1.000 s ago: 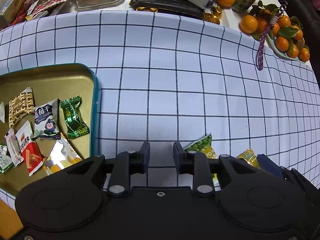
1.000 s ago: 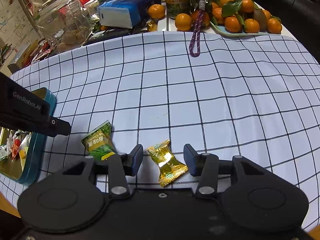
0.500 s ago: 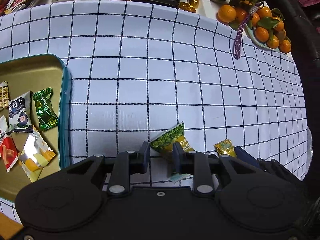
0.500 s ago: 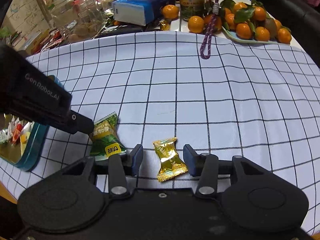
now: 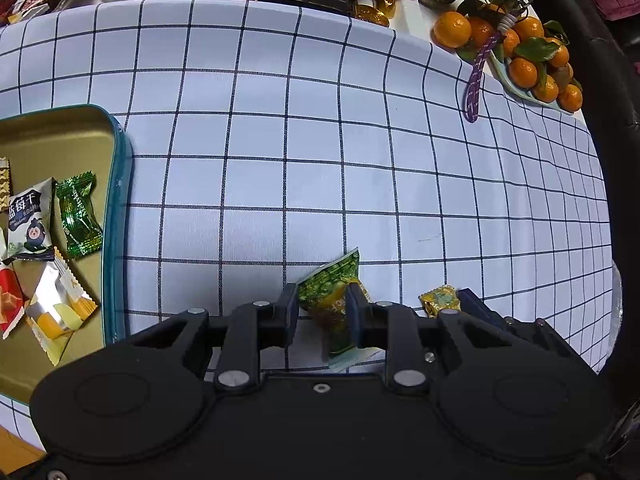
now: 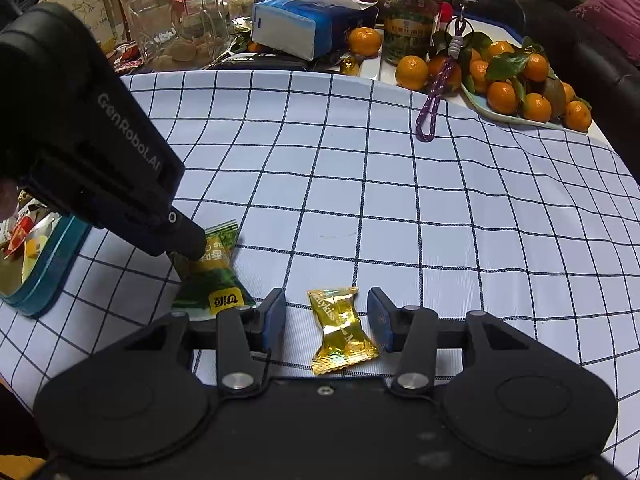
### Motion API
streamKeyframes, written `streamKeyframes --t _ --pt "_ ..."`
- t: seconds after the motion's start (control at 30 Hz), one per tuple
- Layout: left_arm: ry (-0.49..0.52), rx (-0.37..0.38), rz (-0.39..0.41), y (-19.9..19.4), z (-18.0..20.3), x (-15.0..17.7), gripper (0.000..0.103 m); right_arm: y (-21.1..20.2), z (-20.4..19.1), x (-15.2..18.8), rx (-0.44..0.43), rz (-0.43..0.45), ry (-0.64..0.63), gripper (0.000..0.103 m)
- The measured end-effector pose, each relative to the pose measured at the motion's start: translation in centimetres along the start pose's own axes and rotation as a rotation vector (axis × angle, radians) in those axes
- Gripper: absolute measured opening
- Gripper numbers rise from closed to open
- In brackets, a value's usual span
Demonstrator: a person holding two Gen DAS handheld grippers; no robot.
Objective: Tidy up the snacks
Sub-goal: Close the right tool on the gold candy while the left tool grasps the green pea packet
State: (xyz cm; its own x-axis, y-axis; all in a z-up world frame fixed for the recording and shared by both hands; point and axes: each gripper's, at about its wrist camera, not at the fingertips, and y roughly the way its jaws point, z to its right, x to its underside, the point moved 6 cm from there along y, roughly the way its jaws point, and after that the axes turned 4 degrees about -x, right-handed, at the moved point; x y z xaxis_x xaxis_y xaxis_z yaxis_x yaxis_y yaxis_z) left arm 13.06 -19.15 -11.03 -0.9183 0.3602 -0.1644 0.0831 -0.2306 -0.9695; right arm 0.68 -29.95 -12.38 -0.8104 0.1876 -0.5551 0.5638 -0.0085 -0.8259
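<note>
My left gripper (image 5: 322,310) is down on the checked tablecloth (image 5: 320,160) with the green snack packet (image 5: 334,300) sitting between its fingers; the right pad touches the wrapper, the left one I can't confirm, so whether it truly pinches I can't tell from here. In the right wrist view that same green packet (image 6: 212,272) lies flat on the cloth with the left gripper's fingertip pressing onto its upper half. My right gripper (image 6: 325,314) has its fingers spread wide, straddling the gold candy (image 6: 340,330), clear cloth showing on both sides of the wrapper, nothing gripped. The two sweets lie near each other, gold one to the right of the green. Off to the left sits the teal-rimmed tin tray (image 5: 116,220), already holding several wrapped snacks, a dark green candy (image 5: 78,216) nearest its rim. A plate of tangerines (image 6: 520,92) stands at the far right edge
</note>
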Motion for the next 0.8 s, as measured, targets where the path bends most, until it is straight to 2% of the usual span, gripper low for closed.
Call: streamKeyframes --t 0.1,0.13,0.17,0.2,0.43,0.67,0.8 --pt "-0.006 0.021 -0.006 -0.1 0.1 0.0 0.035 0.0 0.0 0.0 0.003 0.005 -0.018 0.048" --pt "-0.009 0.031 -0.009 -0.2 0.2 0.1 0.035 0.0 0.1 0.1 0.006 0.009 -0.015 0.042" --pt "-0.010 0.039 -0.011 -0.3 0.3 0.3 0.035 -0.2 0.0 0.2 0.011 0.015 -0.016 0.032" --pt "-0.011 0.046 -0.014 -0.4 0.4 0.4 0.035 -0.3 0.1 0.2 0.012 0.018 -0.018 0.027" --pt "0.008 0.016 -0.004 0.1 1.1 0.5 0.039 -0.5 0.2 0.4 0.013 0.024 0.004 0.027" --pt "-0.005 -0.007 0.002 0.7 1.0 0.4 0.051 -0.5 0.3 0.5 0.014 0.028 0.014 0.027" --pt "-0.006 -0.031 -0.005 1.3 1.2 0.4 0.051 -0.5 0.5 0.4 0.013 0.028 0.028 0.027"
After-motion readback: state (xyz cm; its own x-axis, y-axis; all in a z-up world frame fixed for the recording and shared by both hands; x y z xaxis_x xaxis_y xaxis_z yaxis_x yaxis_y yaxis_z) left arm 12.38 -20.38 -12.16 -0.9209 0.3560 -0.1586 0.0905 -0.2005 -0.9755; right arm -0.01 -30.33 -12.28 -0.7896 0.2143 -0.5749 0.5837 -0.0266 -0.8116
